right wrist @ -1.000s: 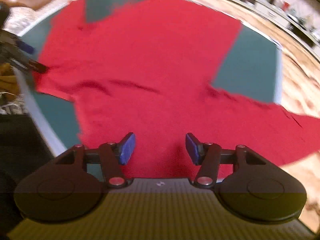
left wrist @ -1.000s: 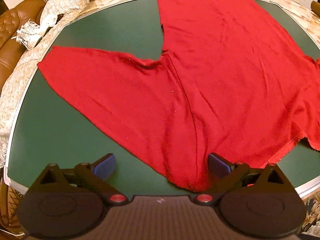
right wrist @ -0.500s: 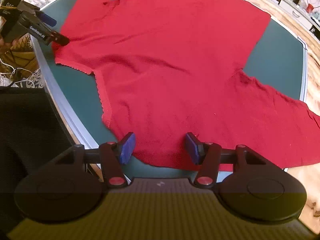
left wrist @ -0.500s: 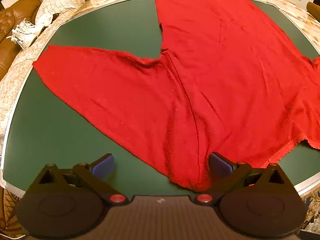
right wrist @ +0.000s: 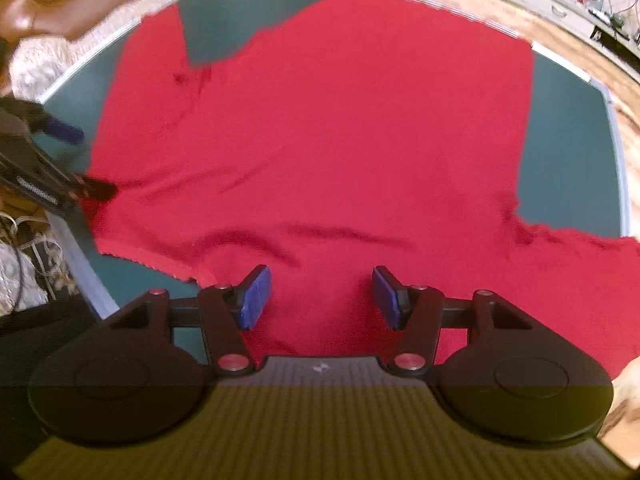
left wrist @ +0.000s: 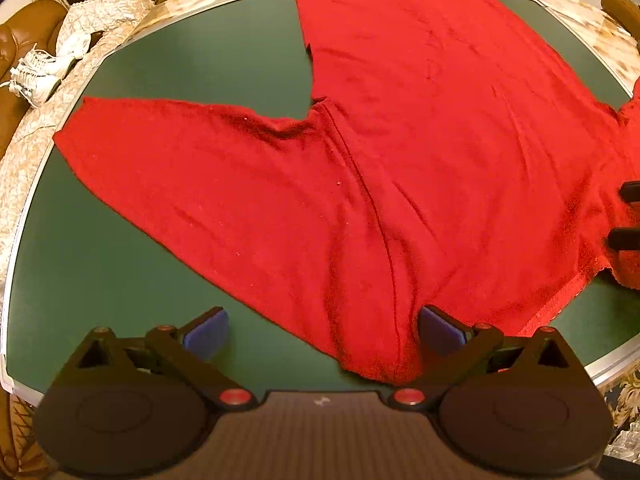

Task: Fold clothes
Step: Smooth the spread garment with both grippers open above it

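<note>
Plainly, the red knitted sweater (left wrist: 400,140) lay spread flat over the green worktop (left wrist: 100,240), one sleeve (left wrist: 192,168) splayed out to the side and the body reaching toward the far edge; no fold had been made yet, judging by how it lay.

The left claw (left wrist: 324,330) stood wide open at the near shoulder corner of the garment, one blue pad over bare worktop and the other at the cloth's edge, gripping nothing. The right claw (right wrist: 322,294) hung over the opposite shoulder region, jaws parted about halfway with only red fabric beneath them and nothing pinched; that view was blurred, so fine contact could not be judged.

Several things could have gone wrong from there. If the left claw closed where it stood, it might have caught only a thin lip of knit, which would likely slip out once lifted. Were the two claws to pinch at unequal depths, the fold line would probably run crooked. Loose knit also stretches, so a hard pull might have dragged the whole sweater across the smooth worktop. Ripples near the right claw could have been trapped as creases.
</note>
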Motion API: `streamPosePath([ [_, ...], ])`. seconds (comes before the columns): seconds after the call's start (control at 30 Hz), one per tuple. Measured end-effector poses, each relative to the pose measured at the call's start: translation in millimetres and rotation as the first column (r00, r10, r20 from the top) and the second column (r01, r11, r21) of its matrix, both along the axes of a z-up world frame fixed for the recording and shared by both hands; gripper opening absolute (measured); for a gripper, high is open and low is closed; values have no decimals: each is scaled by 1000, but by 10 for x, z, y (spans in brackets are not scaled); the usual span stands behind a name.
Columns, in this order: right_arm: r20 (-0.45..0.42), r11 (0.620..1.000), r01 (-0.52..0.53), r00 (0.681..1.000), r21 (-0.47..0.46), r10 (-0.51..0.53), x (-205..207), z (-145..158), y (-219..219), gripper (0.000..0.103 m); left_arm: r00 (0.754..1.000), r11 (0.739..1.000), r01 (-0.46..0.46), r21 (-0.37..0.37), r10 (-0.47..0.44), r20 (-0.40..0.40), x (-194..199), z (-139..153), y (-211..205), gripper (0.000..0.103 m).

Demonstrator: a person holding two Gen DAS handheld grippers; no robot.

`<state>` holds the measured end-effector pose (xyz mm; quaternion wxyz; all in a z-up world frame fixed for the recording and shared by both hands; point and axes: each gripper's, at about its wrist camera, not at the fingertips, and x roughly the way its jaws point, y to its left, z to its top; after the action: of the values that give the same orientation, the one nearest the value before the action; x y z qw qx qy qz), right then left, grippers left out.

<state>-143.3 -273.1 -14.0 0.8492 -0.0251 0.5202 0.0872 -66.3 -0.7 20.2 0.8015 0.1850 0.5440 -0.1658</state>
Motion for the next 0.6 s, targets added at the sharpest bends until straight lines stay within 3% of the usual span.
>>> streamPosePath([
  [0.07,11,998,-36,999,-46,37,-80,-16,75,65,1000,1000,4,-9,-4,-1,6,-7,17,103],
  [0.3,-30,995,-90,996,-46,88,-247,6,57,65,1000,999,-2,-50,1,-17,37,-24,100,103],
  [0.6,-94,991,-120,989,-61,114,-266,65,-22,66,999,998,-19,-52,17,-39,54,-13,90,103],
])
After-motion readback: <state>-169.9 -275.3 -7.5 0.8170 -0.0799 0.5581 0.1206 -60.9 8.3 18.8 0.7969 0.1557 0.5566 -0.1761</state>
